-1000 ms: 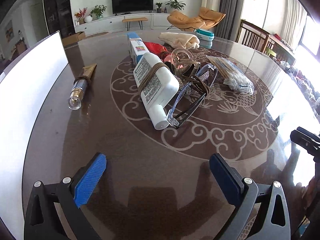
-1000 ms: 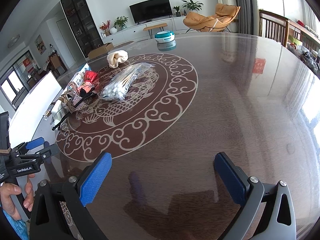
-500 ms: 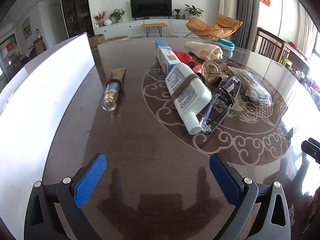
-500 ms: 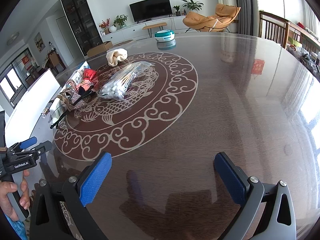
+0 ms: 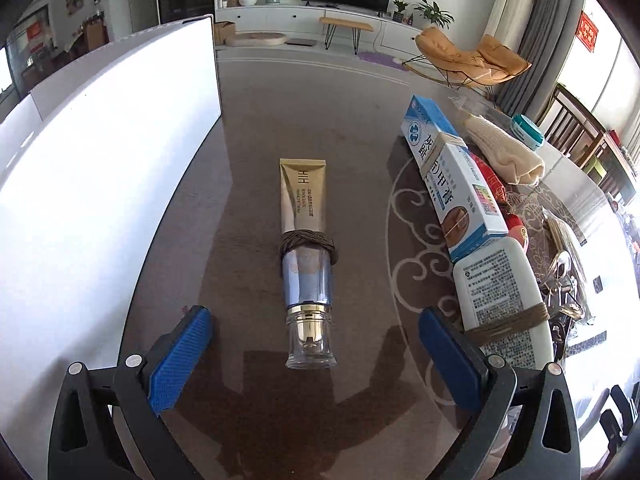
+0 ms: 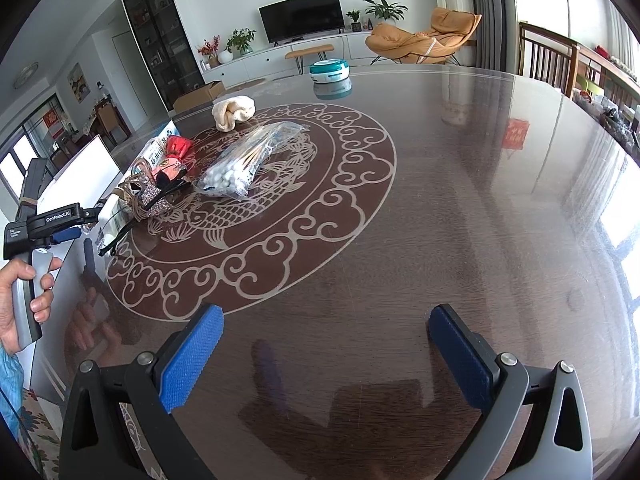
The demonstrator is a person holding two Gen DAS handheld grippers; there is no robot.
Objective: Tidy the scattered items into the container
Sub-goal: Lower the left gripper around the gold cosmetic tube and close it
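A gold tube (image 5: 306,248) with a clear cap and a brown band lies on the dark table, cap toward me. My left gripper (image 5: 316,356) is open, its blue pads on either side of the cap, not touching. The white container (image 5: 100,168) stands just left of it. A blue-white box (image 5: 452,184) and a white bottle (image 5: 500,300) lie to the right. My right gripper (image 6: 326,354) is open and empty over bare table. A bag of cotton swabs (image 6: 248,160) and a cluttered pile (image 6: 156,184) lie far left of it.
A rolled cream cloth (image 6: 233,113) and a teal round box (image 6: 329,71) sit at the table's far side. Glasses and metal clips (image 5: 564,288) lie by the white bottle. The left gripper (image 6: 60,228), held by a hand, shows in the right wrist view. Chairs stand beyond the table.
My left gripper has swung left and forward, from facing the white bottle and glasses to straddling the gold tube's cap. My right gripper has barely moved.
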